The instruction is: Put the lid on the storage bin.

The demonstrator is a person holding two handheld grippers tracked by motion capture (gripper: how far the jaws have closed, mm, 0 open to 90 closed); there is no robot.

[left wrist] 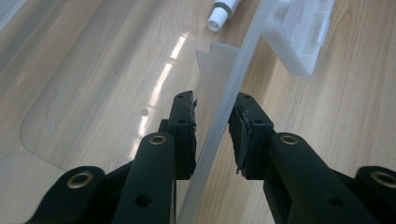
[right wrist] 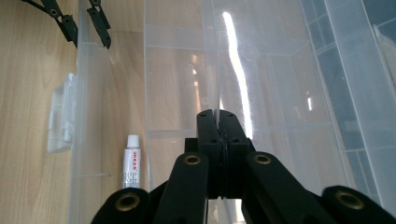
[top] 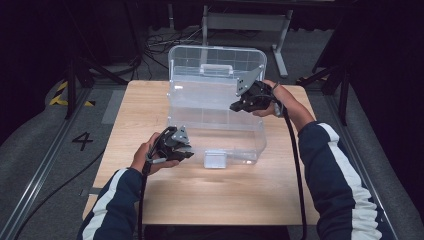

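Straddling one clear box's [top: 215,125] wall, left gripper [left wrist: 212,126] gapes; right gripper [right wrist: 218,140] is closed; one white tube [right wrist: 132,161] inside.

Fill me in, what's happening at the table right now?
A person works on a clear plastic storage box on a wooden table, its lid standing open at the back. The left gripper is open, one jaw on each side of the box's front wall, not clamped. The right gripper is over the box's right side, jaws shut with nothing between them. A small white tube lies inside by the front wall, near the latch.
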